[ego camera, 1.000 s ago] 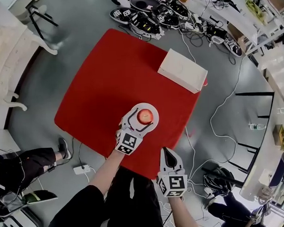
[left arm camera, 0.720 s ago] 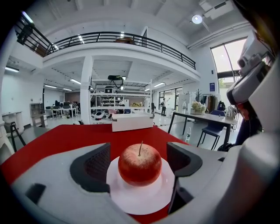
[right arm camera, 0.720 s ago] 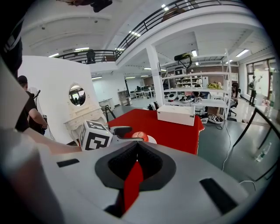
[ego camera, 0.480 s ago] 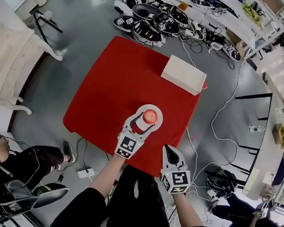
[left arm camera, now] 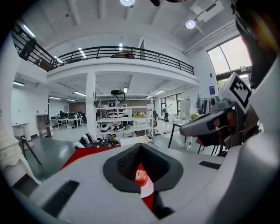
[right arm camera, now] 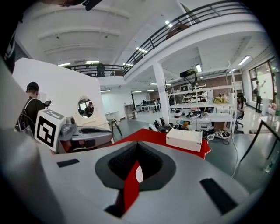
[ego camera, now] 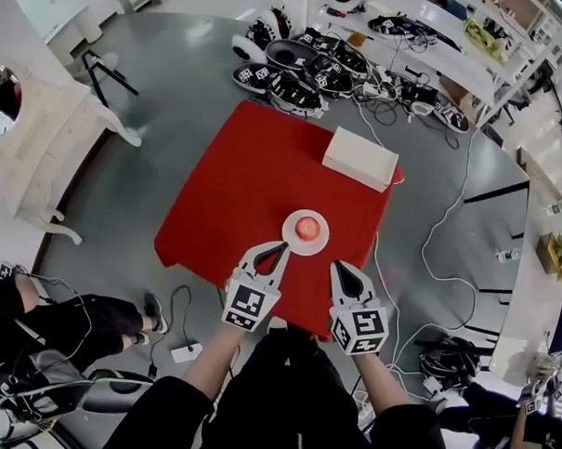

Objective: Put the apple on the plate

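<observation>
Apple (ego camera: pixel 307 228) sits on the plate (ego camera: pixel 290 241) by the table's (ego camera: pixel 251 174) near edge, where the left gripper (ego camera: pixel 272 254) or right gripper (ego camera: pixel 344 273), jaws closed and empty, might nudge it off.

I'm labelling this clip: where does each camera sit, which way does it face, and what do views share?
Head view: on the person's head, looking steeply down at the red square table, round white plate and red apple; forearms, left gripper, right gripper show.
Left gripper view: on the left gripper, looking along its shut jaws; apple shows in their slit.
Right gripper view: on the right gripper, along its shut jaws toward the white rectangular box.
Shared: each gripper view shows the other gripper.
</observation>
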`<state>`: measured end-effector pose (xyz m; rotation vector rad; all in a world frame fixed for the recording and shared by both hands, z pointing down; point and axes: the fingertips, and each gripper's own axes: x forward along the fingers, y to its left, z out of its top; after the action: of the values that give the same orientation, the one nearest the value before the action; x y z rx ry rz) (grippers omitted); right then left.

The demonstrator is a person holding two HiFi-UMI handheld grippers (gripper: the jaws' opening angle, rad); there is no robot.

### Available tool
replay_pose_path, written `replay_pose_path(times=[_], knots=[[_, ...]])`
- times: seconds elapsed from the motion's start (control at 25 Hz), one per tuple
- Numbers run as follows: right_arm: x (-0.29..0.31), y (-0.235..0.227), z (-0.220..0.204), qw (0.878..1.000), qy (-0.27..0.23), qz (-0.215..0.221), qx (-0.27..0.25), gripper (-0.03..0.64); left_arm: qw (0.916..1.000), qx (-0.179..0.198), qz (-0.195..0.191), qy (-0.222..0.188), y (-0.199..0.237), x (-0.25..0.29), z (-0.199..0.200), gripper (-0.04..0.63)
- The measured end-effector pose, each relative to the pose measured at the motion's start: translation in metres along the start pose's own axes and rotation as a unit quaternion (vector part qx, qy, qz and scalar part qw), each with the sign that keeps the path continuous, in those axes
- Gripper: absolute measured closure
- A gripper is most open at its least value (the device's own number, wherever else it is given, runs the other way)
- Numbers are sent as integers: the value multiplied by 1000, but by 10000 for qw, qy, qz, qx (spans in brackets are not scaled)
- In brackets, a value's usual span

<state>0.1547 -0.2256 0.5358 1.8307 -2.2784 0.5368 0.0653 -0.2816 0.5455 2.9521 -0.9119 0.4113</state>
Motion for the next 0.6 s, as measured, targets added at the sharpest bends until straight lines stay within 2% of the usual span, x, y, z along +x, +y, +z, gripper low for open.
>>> replay_pose_path(times=[0.24,0.6], knots=[[-8,15,19,9994,-214,181,-187,606,9994,-318,167,23,-11,-38,30,589],[-16,36,13,9984,-168,404,-370,607,9986,-451,285,5,-27,-63,28,589]])
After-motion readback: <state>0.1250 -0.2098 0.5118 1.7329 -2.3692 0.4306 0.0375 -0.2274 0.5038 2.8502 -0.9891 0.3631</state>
